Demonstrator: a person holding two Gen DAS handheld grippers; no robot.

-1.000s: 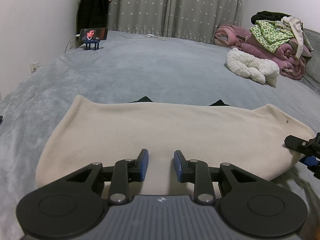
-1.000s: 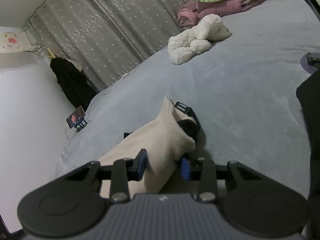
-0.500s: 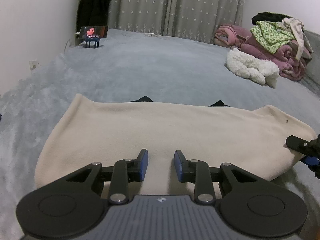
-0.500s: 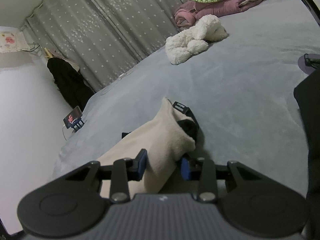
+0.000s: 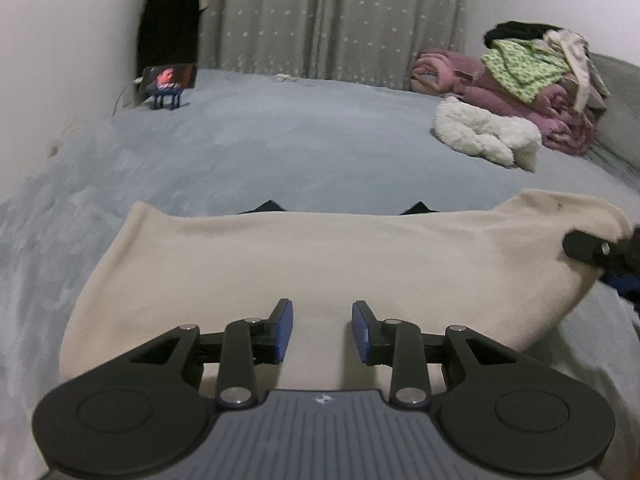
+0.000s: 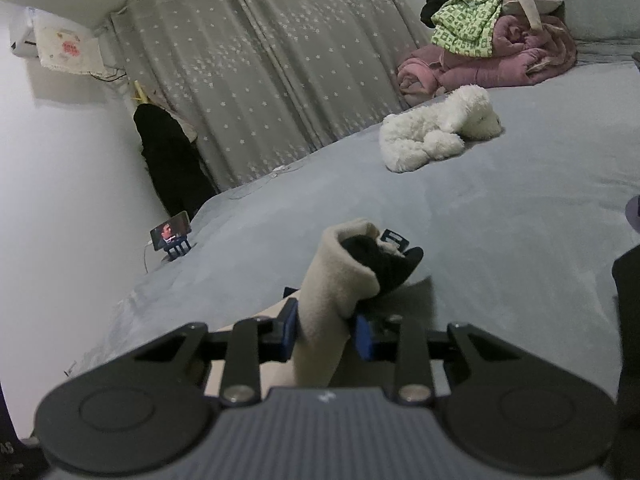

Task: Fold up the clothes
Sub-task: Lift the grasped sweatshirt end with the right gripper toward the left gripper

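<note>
A cream fleece garment [image 5: 320, 256] with a black lining lies spread across the grey bed [image 5: 280, 152]. My left gripper [image 5: 322, 332] sits at the garment's near edge, and cream fabric fills the narrow gap between its blue pads. My right gripper [image 6: 326, 336] is shut on the garment's right end [image 6: 340, 276]. That end stands up in a roll and shows the black lining [image 6: 380, 264] and a small tag. In the left wrist view one black finger of the right gripper [image 5: 588, 250] lies against the raised right end.
A white plush toy [image 5: 484, 136] lies to the far right, with a heap of pink bedding and clothes [image 5: 532, 80] behind it. A phone on a stand [image 5: 168, 84] is at the far left by the wall. Curtains [image 5: 328, 20] close off the back.
The right gripper has lifted the garment's right end, which now stands higher and more upright. The left gripper has stayed at the near edge with the same gap.
</note>
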